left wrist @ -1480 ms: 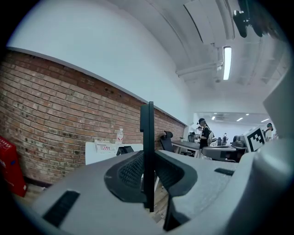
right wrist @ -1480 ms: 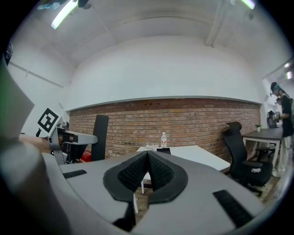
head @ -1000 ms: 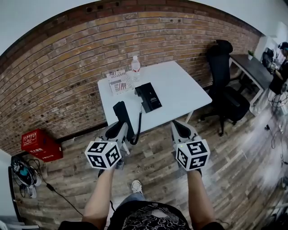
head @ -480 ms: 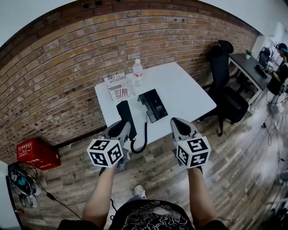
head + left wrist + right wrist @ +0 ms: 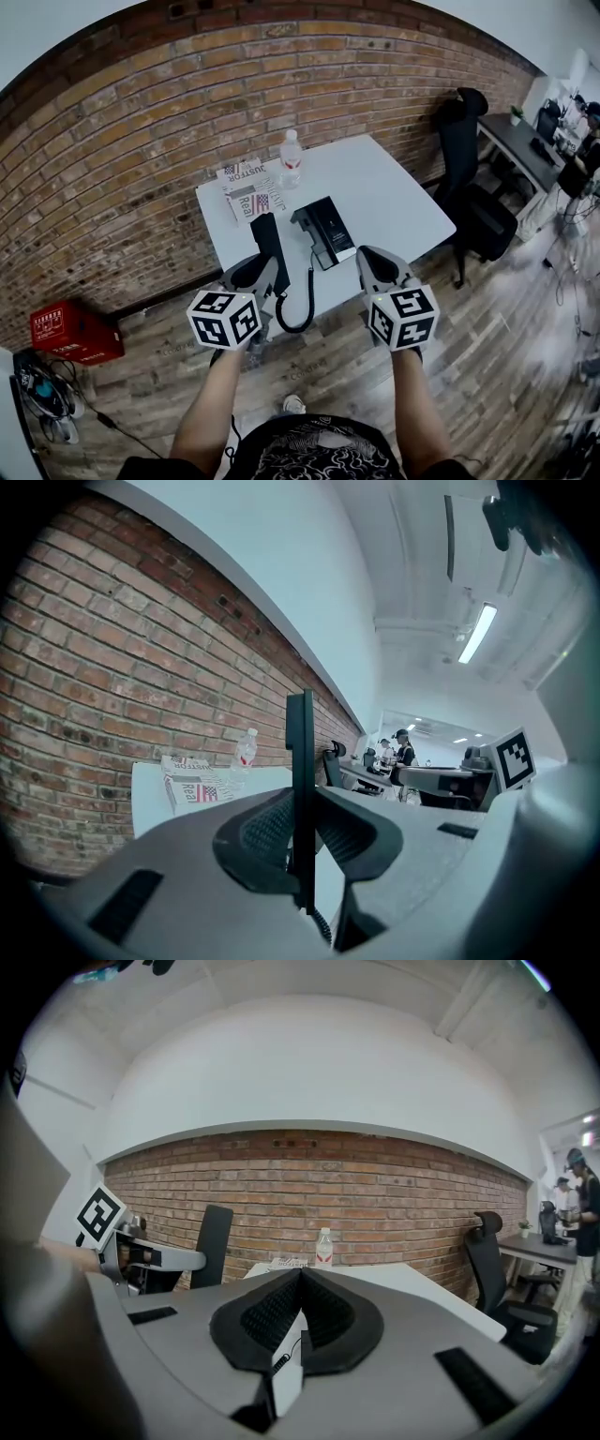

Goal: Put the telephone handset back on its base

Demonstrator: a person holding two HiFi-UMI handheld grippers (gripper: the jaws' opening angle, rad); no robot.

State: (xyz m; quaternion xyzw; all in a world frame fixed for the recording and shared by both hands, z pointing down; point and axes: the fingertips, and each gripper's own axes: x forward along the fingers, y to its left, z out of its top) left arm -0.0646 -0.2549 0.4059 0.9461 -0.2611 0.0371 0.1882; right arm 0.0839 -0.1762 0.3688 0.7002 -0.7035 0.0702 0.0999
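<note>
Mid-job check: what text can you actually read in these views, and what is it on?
"Real": on the printed box on the table, beside a flag graphic.
"JUSTFOR": along that box's edge nearer the brick wall.
Red crate: white print, too small to read.
Water bottle label: too blurred to read.
Telephone base: nothing legible.

Water bottle [image 5: 291, 159] and printed paper stack [image 5: 246, 187] on white table [image 5: 394, 202], ahead of the jaws; office chair [image 5: 461, 141] far right.
</note>
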